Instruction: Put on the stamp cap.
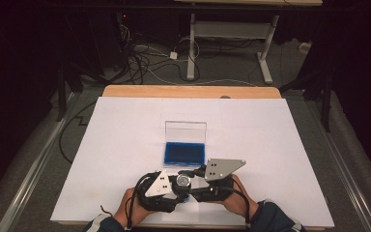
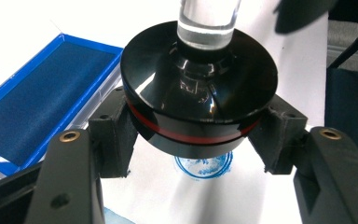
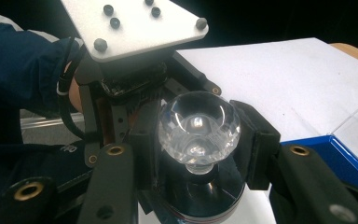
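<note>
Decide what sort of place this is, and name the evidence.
Probably a lab or recording workspace: a table covered in white paper, loose cables on the floor, and a height-adjustable desk frame behind.

one stamp, one ink pad, two grippers
beside the ink pad [image 1: 184, 153]: one stamp [image 2: 200, 98], one blue print [image 2: 204, 165], two grippers.

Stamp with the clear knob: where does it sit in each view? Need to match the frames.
High view: the stamp is bottom centre, between the two claws.
Left gripper view: upper centre, its black base clamped by the left claw.
Right gripper view: centre, its clear knob clamped by the right claw.
Shared landmark: the blue ink pad.
</note>
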{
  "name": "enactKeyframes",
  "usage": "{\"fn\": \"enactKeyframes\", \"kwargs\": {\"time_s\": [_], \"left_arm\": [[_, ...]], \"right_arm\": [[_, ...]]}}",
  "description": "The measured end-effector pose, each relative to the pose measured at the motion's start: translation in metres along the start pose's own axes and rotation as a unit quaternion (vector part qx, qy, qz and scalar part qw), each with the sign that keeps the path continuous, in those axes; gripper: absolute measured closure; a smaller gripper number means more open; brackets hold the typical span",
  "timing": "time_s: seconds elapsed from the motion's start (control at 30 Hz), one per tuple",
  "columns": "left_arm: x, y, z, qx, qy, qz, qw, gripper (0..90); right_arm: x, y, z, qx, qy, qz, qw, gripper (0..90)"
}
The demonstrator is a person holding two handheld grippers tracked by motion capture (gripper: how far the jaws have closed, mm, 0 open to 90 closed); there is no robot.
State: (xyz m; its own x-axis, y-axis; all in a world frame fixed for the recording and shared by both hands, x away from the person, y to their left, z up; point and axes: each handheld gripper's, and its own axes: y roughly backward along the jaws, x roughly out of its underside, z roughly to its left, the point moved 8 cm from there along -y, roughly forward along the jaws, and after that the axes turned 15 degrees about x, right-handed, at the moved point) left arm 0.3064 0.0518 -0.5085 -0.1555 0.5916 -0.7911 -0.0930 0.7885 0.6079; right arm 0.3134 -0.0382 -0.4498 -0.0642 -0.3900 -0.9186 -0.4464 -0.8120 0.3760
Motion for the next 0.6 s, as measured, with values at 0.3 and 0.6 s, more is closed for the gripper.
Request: {"fn": "enactKeyframes", "kwargs": {"time_s": [0.3,0.6], "left_arm": [[0.0007,0.0004,0.0015,-0.003,-0.002,0.001,1.0,36.8],[-0.0007,0.0022,0.002,-0.004,0.0,0.001,1.0,36.7]], "right_arm": [[0.0009,-0.0003,-0.0018,0.007,-0.004,-0.004,1.0,57.2],[0.0002,0.0005,-0.0028,0.009,-0.007,-0.009,0.9999,57.2]]}}
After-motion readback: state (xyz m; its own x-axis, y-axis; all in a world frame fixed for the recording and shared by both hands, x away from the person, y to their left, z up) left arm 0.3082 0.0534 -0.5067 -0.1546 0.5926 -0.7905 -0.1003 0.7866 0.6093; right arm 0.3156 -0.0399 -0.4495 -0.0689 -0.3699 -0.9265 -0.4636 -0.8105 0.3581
